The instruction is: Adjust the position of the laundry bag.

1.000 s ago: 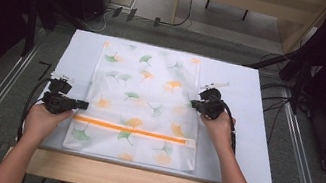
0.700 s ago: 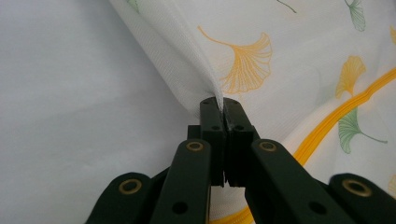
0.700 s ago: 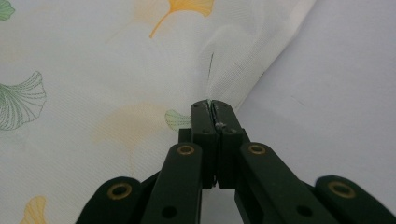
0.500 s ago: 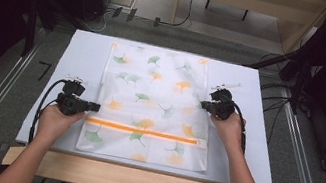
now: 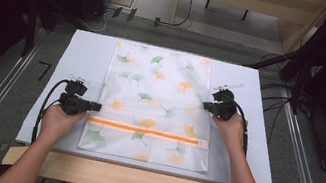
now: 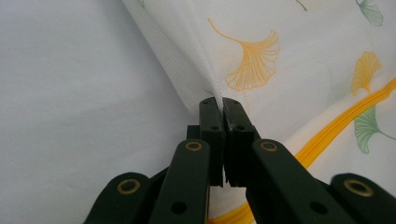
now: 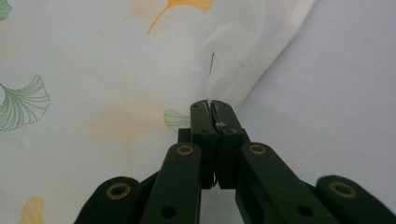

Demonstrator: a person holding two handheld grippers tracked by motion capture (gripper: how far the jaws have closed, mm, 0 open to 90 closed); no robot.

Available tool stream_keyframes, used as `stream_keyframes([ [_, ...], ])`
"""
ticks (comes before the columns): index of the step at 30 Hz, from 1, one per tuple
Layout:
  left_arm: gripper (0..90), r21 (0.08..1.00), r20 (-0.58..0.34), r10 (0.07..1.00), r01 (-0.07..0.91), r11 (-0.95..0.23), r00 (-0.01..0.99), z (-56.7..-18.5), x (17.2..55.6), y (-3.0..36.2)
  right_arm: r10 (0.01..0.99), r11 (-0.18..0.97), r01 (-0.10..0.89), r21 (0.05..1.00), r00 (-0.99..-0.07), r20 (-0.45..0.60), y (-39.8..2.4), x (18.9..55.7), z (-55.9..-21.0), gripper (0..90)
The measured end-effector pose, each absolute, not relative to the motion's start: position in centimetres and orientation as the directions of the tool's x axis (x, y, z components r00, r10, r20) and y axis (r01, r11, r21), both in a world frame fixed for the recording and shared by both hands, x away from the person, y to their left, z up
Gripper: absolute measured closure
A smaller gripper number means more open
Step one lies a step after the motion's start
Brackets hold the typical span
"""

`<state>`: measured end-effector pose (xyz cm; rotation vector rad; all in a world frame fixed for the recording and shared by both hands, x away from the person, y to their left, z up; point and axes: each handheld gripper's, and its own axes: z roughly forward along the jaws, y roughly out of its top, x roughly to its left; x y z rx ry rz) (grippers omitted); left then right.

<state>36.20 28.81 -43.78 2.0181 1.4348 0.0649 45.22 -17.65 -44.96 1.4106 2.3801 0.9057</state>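
White mesh, printed with green and yellow ginkgo leaves, makes the flat rectangular laundry bag [image 5: 156, 103] that lies in the middle of the pale grey desk [image 5: 251, 153]. An orange zipper [image 5: 144, 131] runs across the bag near the edge close to the person. The left tool [image 5: 97, 106] has its two black jaws pressed together on the left edge of the bag, just above the zipper; in the left gripper view the fabric [image 6: 212, 91] rises into a small fold where it is pinched. The right tool [image 5: 205, 105] is also closed tightly, on the right edge of the bag, and the mesh [image 7: 215, 79] there wrinkles upward from the jaws. Both hands rest low over the desk.
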Motion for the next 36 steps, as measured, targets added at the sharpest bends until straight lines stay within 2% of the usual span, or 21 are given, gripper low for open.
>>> stream_keyframes([
  [11,86.7,0.524,-0.323,0.863,0.833,-0.179,0.388,-43.8,36.3,29.2,0.857,0.345,0.714,0.61,-0.505,0.106,-18.0,45.2,-45.1,89.9],
  [14,82.9,0.53,-0.339,0.863,0.834,-0.155,0.376,-43.7,36.3,29.6,0.854,0.342,0.714,0.611,-0.507,0.115,-18.1,45.2,-45.1,88.6],
  [17,74.5,0.53,-0.345,0.859,0.834,-0.154,0.378,-43.7,36.2,29.7,0.854,0.329,0.722,0.609,-0.503,0.135,-18.2,45.2,-45.2,85.1],
  [18,70.3,0.539,-0.329,0.861,0.826,-0.167,0.388,-43.6,36.2,29.7,0.855,0.319,0.728,0.607,-0.498,0.148,-18.4,45.2,-45.1,77.5],
  [19,67.8,0.539,-0.329,0.861,0.826,-0.167,0.388,-43.6,36.2,29.7,0.855,0.319,0.728,0.607,-0.498,0.148,-18.4,45.2,-45.1,77.5],
  [20,63.7,0.548,-0.315,0.865,0.819,-0.17,0.39,-43.5,36.1,29.6,0.85,0.305,0.724,0.618,-0.499,0.165,-18.7,45.3,-45.0,70.5],
  [22,57.0,0.559,-0.303,0.866,0.811,-0.176,0.397,-43.4,36.0,29.6,0.846,0.291,0.72,0.63,-0.501,0.181,-18.8,45.2,-44.9,64.0],
  [28,52.8,0.584,-0.304,0.863,0.795,-0.166,0.404,-42.3,35.5,29.8,0.832,0.285,0.705,0.649,-0.518,0.198,-18.7,44.5,-43.9,60.1],
  [36,47.5,0.583,-0.312,0.847,0.791,-0.186,0.43,-42.0,35.4,29.3,0.813,0.305,0.699,0.647,-0.545,0.205,-18.8,43.0,-43.3,59.4],
])
